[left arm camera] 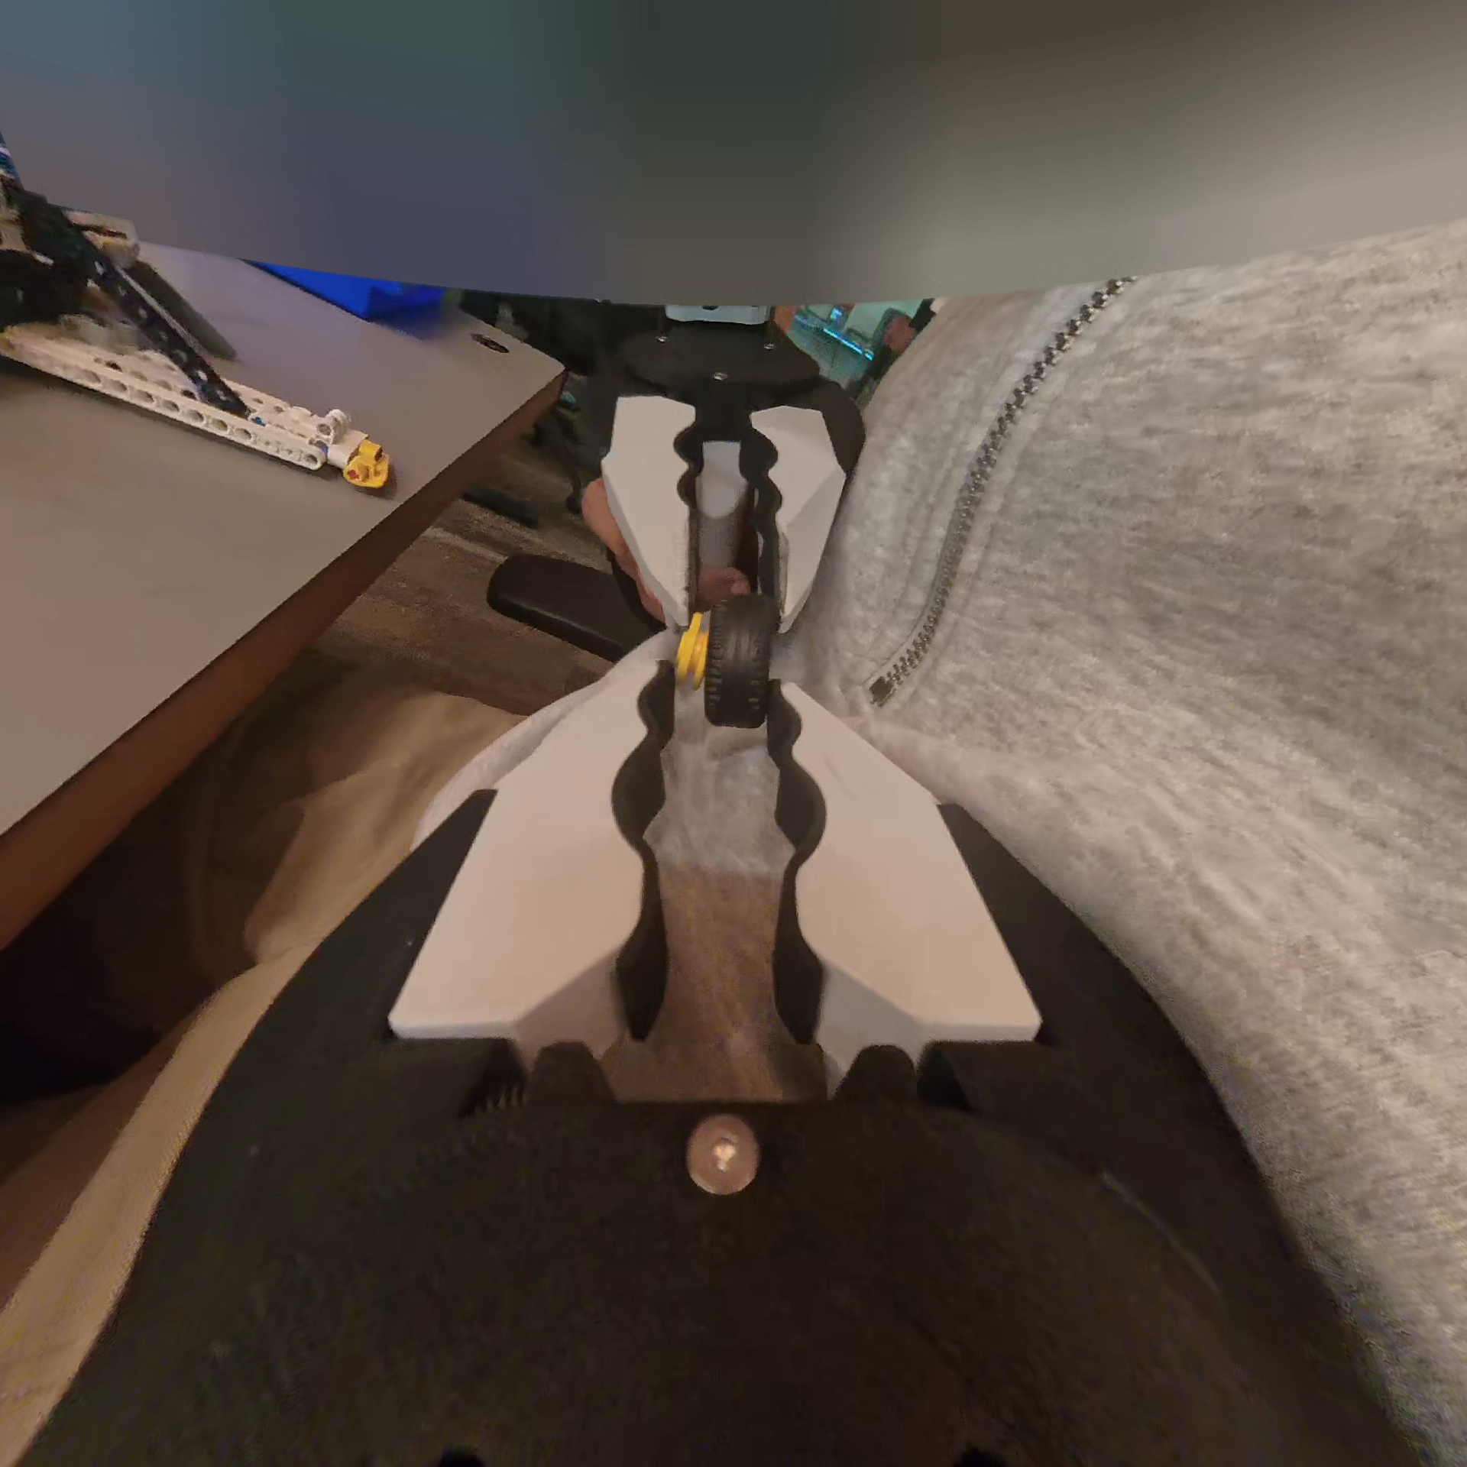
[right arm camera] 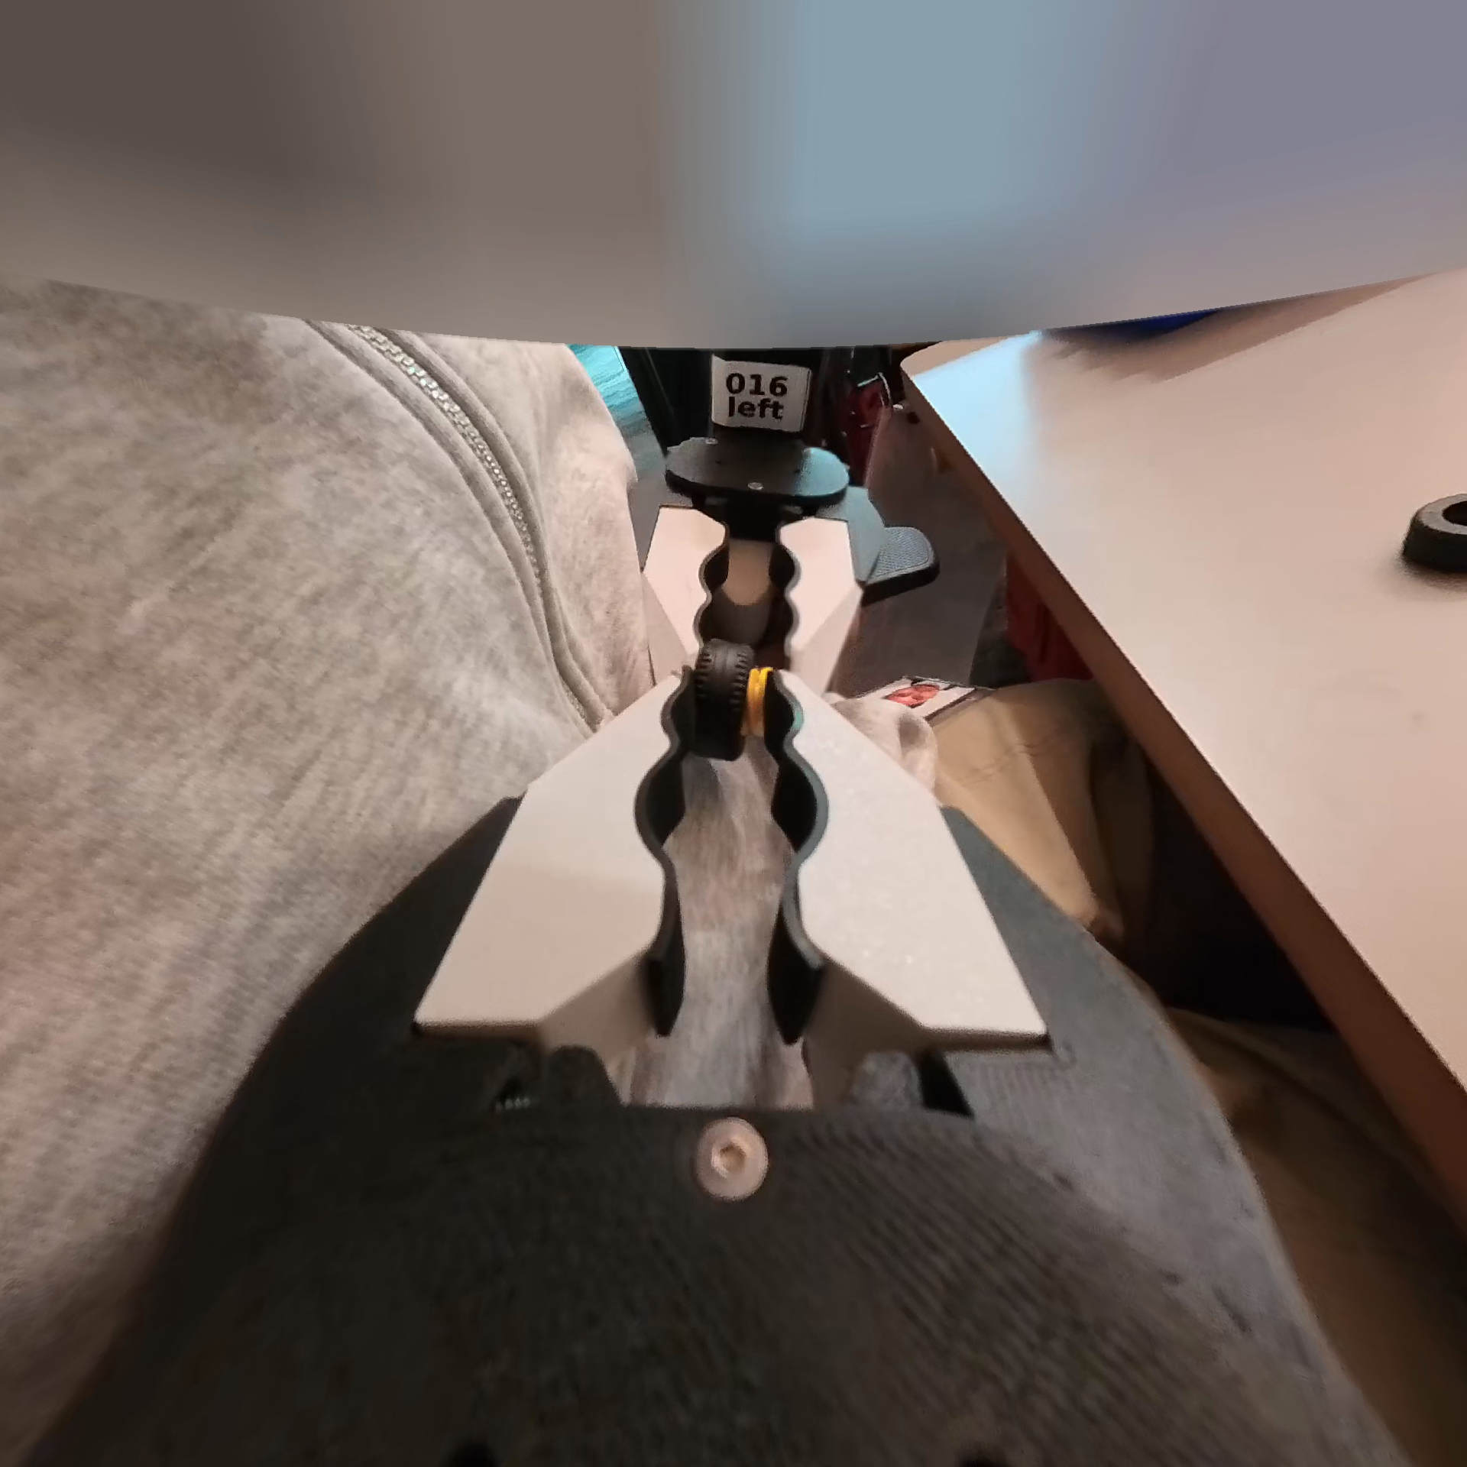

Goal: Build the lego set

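In the left wrist view, the left gripper (left arm camera: pixel 726 683) and the right gripper (left arm camera: pixel 734 627) meet tip to tip off the desk's (left arm camera: pixel 238 516) near edge, in front of a grey zip hoodie (left arm camera: pixel 1151 635). Between them sit a black tyre (left arm camera: pixel 738 671) and a yellow hub (left arm camera: pixel 692 652); both grippers are narrowed around the pair, though which one truly bears it I cannot tell. Near the desk's left edge lies the partly built white-and-black model (left arm camera: pixel 159 373).

In the right wrist view, the right gripper (right arm camera: pixel 726 710) pinches the tyre (right arm camera: pixel 721 702) with the hub (right arm camera: pixel 756 698) at its side, and the left gripper (right arm camera: pixel 742 659) touches it from beyond. Another black tyre (right arm camera: pixel 1441 540) lies on the desk (right arm camera: pixel 1191 595) towards its right edge. The wheel looks nearly assembled; mounting wheels on the model seems left.
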Demonstrator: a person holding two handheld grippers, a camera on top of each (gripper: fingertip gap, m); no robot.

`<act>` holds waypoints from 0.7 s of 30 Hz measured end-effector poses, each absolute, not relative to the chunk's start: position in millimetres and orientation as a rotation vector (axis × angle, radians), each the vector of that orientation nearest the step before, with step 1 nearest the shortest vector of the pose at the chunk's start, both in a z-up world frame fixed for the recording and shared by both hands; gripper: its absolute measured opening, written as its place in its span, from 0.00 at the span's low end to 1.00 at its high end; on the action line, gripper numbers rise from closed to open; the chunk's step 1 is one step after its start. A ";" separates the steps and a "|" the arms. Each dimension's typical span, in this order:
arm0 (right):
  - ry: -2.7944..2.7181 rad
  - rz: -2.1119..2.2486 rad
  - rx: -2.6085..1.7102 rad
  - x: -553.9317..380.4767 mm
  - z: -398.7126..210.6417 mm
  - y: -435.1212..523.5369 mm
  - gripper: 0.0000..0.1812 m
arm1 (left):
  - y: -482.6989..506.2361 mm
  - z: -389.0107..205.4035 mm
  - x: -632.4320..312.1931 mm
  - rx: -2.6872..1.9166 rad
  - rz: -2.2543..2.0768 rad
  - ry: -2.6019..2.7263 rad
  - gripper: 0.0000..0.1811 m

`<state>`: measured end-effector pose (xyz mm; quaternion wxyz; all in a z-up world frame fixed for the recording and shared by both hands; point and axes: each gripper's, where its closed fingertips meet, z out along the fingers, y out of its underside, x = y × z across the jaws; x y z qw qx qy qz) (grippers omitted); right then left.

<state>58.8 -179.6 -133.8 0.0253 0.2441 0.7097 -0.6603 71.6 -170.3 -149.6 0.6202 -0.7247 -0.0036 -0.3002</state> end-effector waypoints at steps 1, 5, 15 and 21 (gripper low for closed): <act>2.197 -2.043 0.754 59.0 -134.0 -179.7 0.09 | -169.9 -149.9 72.0 -1.671 -0.687 -0.007 0.11; 2.187 -2.047 0.756 60.2 -134.5 -180.1 0.09 | -169.7 -150.9 73.3 -1.677 -0.679 -0.001 0.10; 2.150 -2.057 0.779 64.1 -134.9 -182.6 0.08 | -172.2 -152.5 78.0 -1.699 -0.655 0.011 0.10; 2.146 -2.054 0.788 67.2 -133.7 -182.6 0.08 | -172.5 -151.7 81.7 -1.699 -0.672 0.018 0.10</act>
